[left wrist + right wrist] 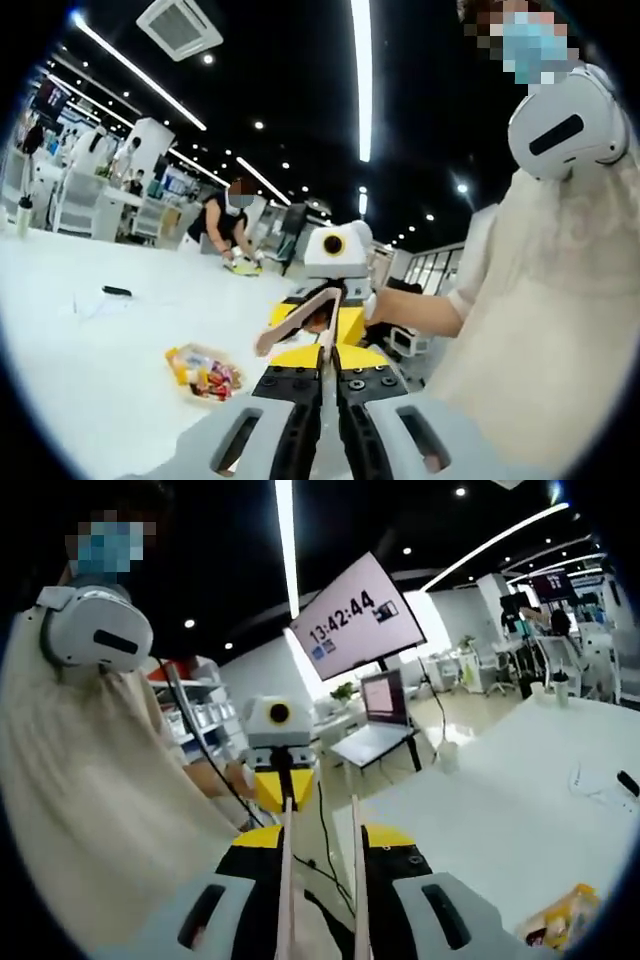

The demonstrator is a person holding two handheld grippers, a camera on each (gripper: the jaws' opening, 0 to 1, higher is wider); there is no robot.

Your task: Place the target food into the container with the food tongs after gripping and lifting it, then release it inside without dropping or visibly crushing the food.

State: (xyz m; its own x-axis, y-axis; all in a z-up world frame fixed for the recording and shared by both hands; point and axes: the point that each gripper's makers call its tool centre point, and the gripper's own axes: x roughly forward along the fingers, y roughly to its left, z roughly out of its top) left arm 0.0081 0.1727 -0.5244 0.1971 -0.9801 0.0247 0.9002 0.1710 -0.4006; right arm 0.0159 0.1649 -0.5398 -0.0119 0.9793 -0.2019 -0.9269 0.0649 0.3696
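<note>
One container (203,373) of food lies on the white tabletop (90,350), low and left of centre in the left gripper view; it is a shallow tray with several small red, yellow and orange wrapped pieces, too small to count. In the right gripper view the same container (562,920) sits at the lower right edge, near the border of the tabletop (500,810).

One pair of food tongs (320,880) is held in the right tool (320,925): two pale arms rise side by side between its jaws, which stand narrowly apart and clamp the handles. In the left gripper view the tongs (300,318) show from the front, their two arms spread open at the tips, held up in the air above and right of the container, with the right tool (335,300) behind them. Whether anything sits between the tips I cannot tell.

The left tool (330,400) has its two jaws pressed together with nothing between them; in the right gripper view the left tool (283,770) faces the camera.

One person in a pale top (560,330) stands close, with one white headset (565,125) hanging at the chest. One second person (228,222) bends over a far table. One screen (358,615) on a stand reads 13:42:44, one laptop (378,715) below it.
</note>
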